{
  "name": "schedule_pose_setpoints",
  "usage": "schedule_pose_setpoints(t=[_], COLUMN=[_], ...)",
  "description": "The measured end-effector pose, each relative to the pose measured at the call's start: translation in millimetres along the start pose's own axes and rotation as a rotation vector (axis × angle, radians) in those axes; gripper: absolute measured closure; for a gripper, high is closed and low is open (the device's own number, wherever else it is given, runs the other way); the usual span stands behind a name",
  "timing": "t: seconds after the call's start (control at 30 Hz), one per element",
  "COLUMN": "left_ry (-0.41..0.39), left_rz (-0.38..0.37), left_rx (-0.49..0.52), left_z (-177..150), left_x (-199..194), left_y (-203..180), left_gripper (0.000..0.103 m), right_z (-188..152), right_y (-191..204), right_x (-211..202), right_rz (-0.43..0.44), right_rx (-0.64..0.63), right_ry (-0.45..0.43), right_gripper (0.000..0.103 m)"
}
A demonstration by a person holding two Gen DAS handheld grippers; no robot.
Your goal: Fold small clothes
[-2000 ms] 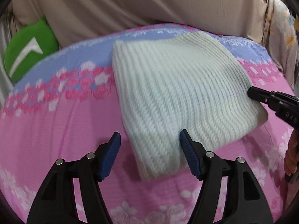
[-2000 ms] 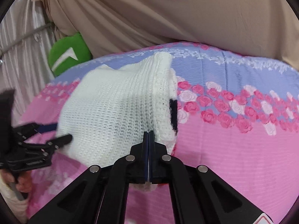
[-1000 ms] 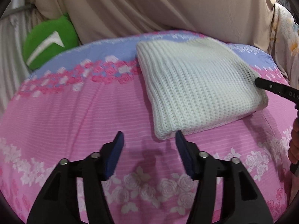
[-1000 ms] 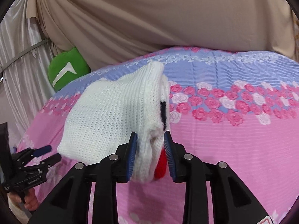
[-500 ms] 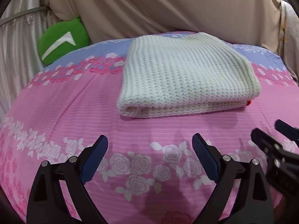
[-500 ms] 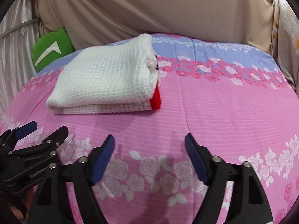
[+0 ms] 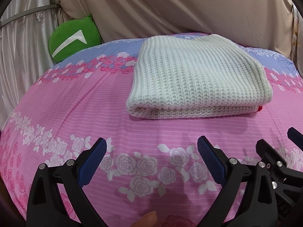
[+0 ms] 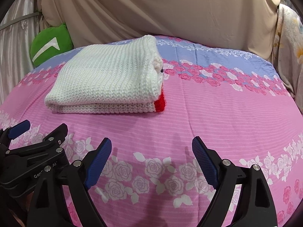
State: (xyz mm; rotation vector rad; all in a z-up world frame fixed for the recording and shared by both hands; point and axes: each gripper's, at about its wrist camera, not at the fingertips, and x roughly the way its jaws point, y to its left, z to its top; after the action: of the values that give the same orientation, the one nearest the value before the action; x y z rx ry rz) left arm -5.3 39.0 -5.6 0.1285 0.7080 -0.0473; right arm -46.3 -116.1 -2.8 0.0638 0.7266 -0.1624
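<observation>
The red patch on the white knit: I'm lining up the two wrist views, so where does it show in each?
Left wrist: the red patch barely peeks out at the folded white knit's lower right corner, right of centre.
Right wrist: the red patch is plainly seen at the knit's near right corner, just left of centre.
Shared landmark: the green cushion at upper left, behind the bedspread.

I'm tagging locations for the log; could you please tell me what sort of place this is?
Probably a bedroom at home: a floral bedsheet covers a soft bed, draped beige cloth hangs behind, and a green cushion sits at the back.
</observation>
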Motion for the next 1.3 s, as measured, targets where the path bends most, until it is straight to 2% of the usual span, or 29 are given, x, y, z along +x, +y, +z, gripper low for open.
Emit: schedule_pose_setpoints(t=[0.23,1.3], left_ry=[-0.008,-0.011], left_rz=[0.031,0.042], left_rx=[0.012,0.026], left_z=[-0.3,1.0], left_x=[-1.0,-0.7], left_y=[-3.0,-0.3], left_gripper=[0.009,0.012], right_z=[0.1,-1.2], right_y=[1.3,1.4], right_x=[-0.3,0.6], right_rz=[-0.018,-0.041], right_rx=[-0.004,-0.006], right_ry=[0.002,0.006], right_gripper=[0.018,0.018])
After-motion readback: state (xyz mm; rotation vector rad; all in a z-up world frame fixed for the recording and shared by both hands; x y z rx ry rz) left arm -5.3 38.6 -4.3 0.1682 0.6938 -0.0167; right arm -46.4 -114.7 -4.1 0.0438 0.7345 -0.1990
